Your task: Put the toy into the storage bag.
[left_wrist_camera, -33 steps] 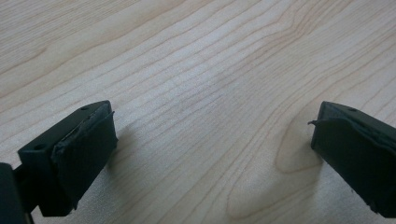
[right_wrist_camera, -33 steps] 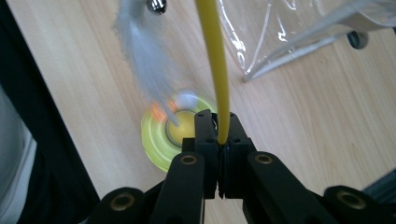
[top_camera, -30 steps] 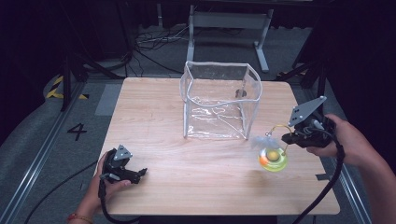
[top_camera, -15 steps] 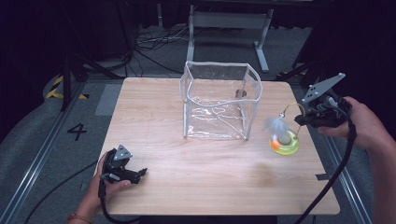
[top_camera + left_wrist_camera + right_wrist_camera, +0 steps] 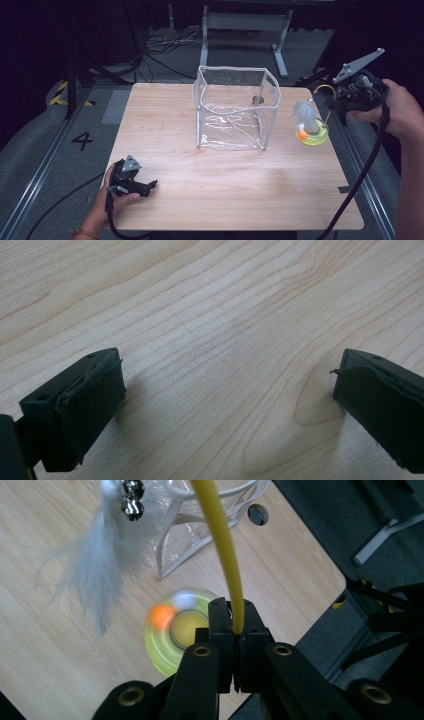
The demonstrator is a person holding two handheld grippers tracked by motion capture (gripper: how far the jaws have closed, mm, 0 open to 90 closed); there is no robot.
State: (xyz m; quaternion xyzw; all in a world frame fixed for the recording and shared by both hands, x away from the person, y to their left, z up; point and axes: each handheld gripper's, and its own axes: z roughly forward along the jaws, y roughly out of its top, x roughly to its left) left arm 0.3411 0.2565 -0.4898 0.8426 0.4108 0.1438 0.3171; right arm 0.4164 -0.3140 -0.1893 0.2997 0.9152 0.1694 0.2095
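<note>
Cat toy (image 5: 312, 131) dangles just below right gripper (image 5: 233, 630), clamped on its yellow wire (image 5: 220, 535) so base hangs free | clear bag (image 5: 232, 107) beside, likely its destination | left gripper (image 5: 150, 186) gapes empty, resting on counter (image 5: 250, 190).

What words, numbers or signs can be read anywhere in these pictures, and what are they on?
"4": a dark numeral on the grey floor, left of the wooden table.
Nothing else is readable: the clear bag and the cat toy show no lettering.
</note>
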